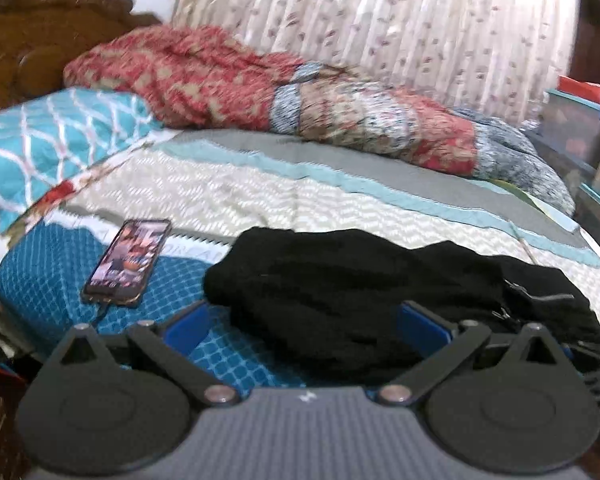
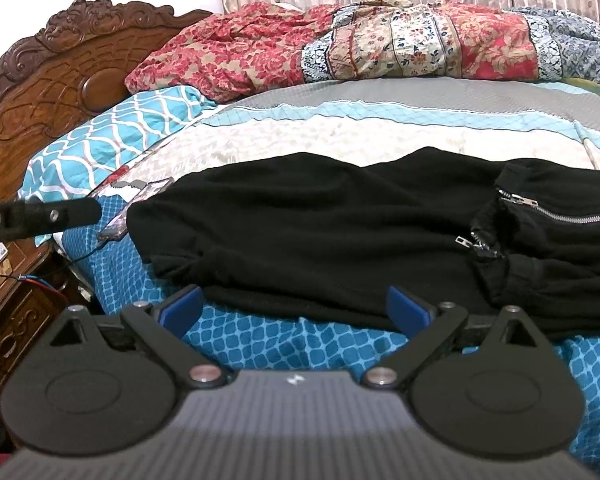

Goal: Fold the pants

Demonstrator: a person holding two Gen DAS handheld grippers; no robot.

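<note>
Black pants (image 2: 320,224) lie bunched on the bed near its front edge, with silver zippers (image 2: 540,208) at the right end. They also show in the left wrist view (image 1: 360,292). My left gripper (image 1: 304,324) is open, its blue pads wide apart, just in front of the pants' left part, empty. My right gripper (image 2: 296,306) is open and empty, right at the pants' near edge. Part of the left gripper (image 2: 40,220) shows at the left in the right wrist view.
A phone (image 1: 128,262) with a cable lies on the blue-patterned bedspread (image 2: 300,348) left of the pants. A red floral quilt (image 2: 340,44) is heaped at the back by the curtain. A carved wooden headboard (image 2: 52,80) and teal pillow (image 2: 112,132) are left.
</note>
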